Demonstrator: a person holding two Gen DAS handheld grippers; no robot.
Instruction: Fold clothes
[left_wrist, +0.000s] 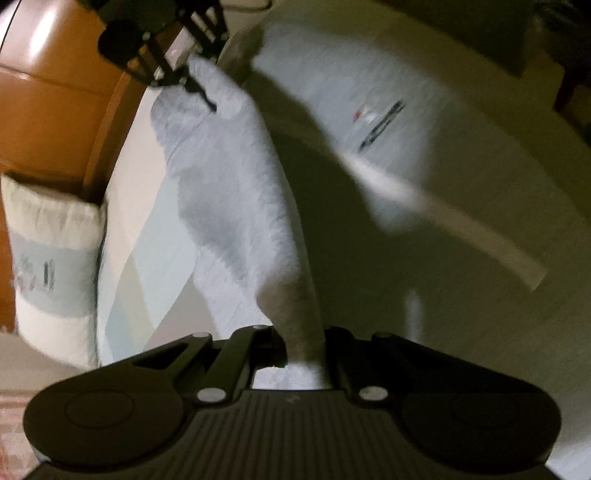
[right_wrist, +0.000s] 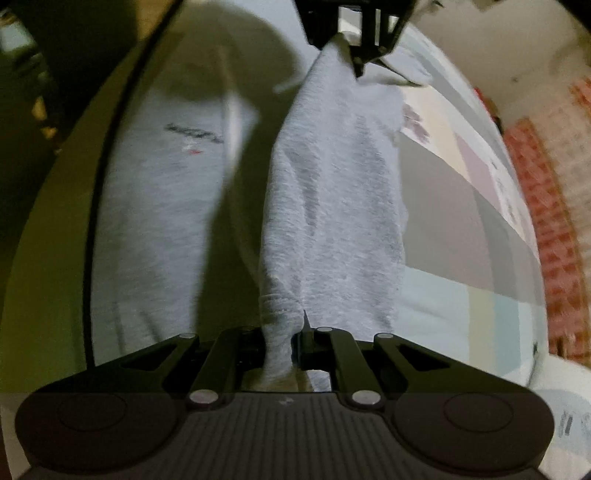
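Observation:
A light grey fleece garment with a small dark logo lies spread on the bed. One part of it is lifted and hangs as a band between both grippers. My left gripper is shut on the near end of that band. My right gripper pinches the far end at the upper left. In the right wrist view, the right gripper is shut on bunched grey cloth. The left gripper holds the other end at the top. The flat part with the logo lies to the left.
A pale pillow leans on an orange wooden headboard at the left. The bed sheet has pastel patches. A red patterned rug covers the floor past the bed's right edge. Dark shadows fall across the garment.

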